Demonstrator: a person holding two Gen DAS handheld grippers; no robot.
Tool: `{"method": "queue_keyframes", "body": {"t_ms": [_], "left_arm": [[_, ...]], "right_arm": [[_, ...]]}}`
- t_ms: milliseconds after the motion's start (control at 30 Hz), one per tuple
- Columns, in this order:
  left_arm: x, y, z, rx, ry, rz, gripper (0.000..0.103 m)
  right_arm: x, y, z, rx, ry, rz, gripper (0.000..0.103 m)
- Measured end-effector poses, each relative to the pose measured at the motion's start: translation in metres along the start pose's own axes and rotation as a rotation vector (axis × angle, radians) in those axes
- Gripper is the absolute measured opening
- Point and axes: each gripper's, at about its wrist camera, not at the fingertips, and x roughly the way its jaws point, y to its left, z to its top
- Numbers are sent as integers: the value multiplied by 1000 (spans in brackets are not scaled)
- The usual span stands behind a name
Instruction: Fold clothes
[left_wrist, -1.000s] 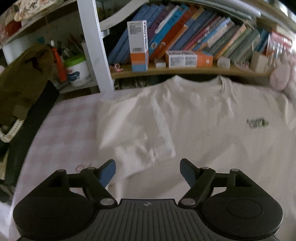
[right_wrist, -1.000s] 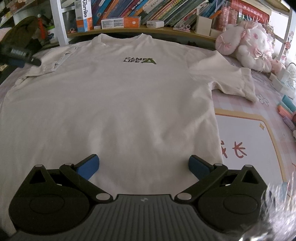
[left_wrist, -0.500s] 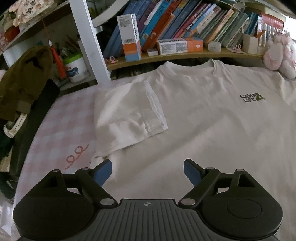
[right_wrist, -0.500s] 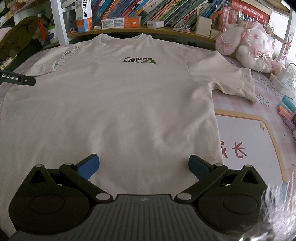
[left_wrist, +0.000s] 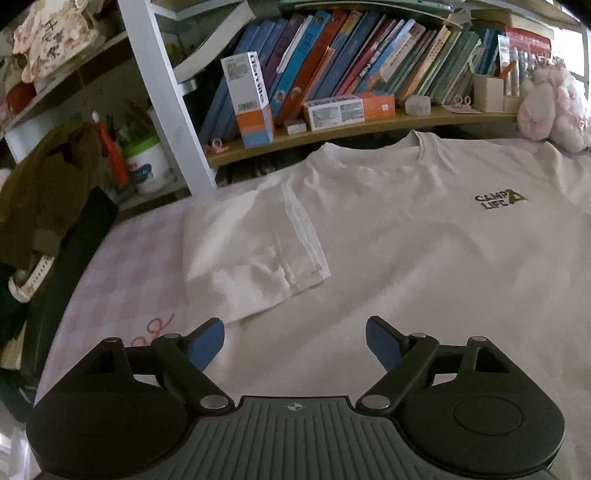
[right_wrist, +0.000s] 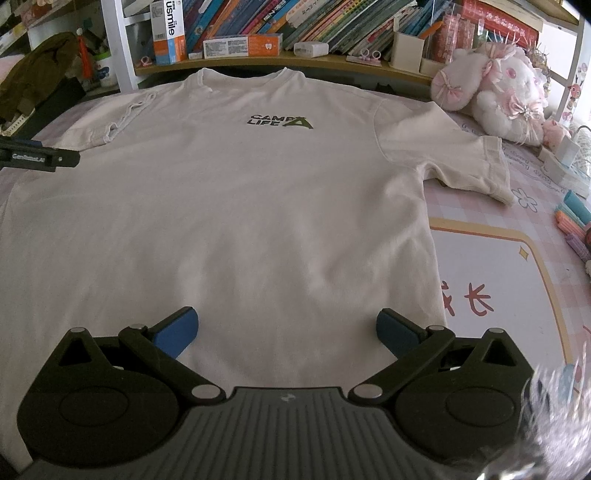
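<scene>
T-shirt (right_wrist: 229, 206) flat mid-frame (left sleeve (left_wrist: 255, 251) folded in) | left gripper (left_wrist: 294, 341) jaws apart | right gripper (right_wrist: 287, 326) jaws apart, empty

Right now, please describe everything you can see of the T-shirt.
The T-shirt is cream, soft cotton by its look, lying flat and face up on the pink checked cloth, collar toward the bookshelf. A small dark and green "CAMP LIFE" print sits on the chest. One sleeve is folded inward over the body; the other sleeve lies spread out. Neither open gripper holds it.
</scene>
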Motion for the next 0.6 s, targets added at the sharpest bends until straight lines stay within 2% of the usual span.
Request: {"method": "queue_keyframes", "body": {"t_ms": [100,167,433,533,567,600], "left_arm": [[5,-2,2,16,-12,13,75],[12,-5,8,35,-8,20,64],[50,-26,30,148,7,66,49],[58,-22,37,110,29,103,17],[58,-16,40,55,31,96,10],[54,-10,42,10,22,80,8]], "right_arm": [[0,0,0,-1,0,1,103],[0,0,0,0,-1,0,103],[0,1,0,2,0,-2,103],[0,2,1,6,-1,-4,103],[0,3,1,7,-1,-5,103],[0,2,0,6,-1,-5,103]]}}
